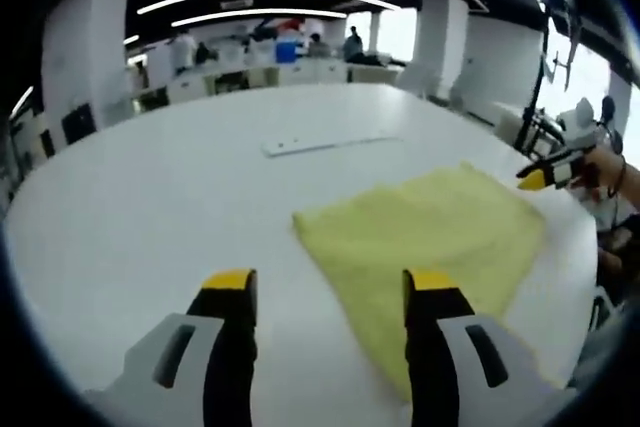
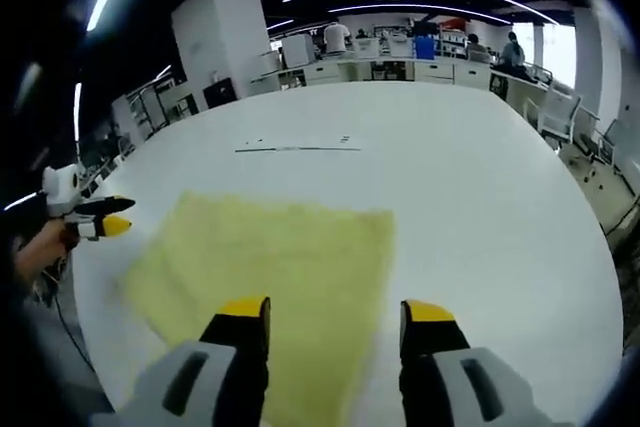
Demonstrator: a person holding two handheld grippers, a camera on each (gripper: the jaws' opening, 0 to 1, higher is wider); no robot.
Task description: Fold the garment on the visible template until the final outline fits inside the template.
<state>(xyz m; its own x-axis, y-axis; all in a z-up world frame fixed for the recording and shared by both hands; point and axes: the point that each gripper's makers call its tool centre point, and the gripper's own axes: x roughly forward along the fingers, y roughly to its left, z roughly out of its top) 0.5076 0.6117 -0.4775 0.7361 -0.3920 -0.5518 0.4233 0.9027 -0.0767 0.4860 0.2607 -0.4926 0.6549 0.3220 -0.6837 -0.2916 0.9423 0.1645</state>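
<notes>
Bare table (image 1: 150, 197) around cloth (image 1: 430, 227)

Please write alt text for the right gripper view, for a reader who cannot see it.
A flat yellow cloth garment lies on a white table, under the open right claw. The left claw hovers at the cloth's far left edge.

Your left tool (image 1: 329, 297) and right tool (image 2: 335, 322) share one build: grey bodies with dark slots, black jaws capped in yellow. A dark band rings your wrist.
</notes>
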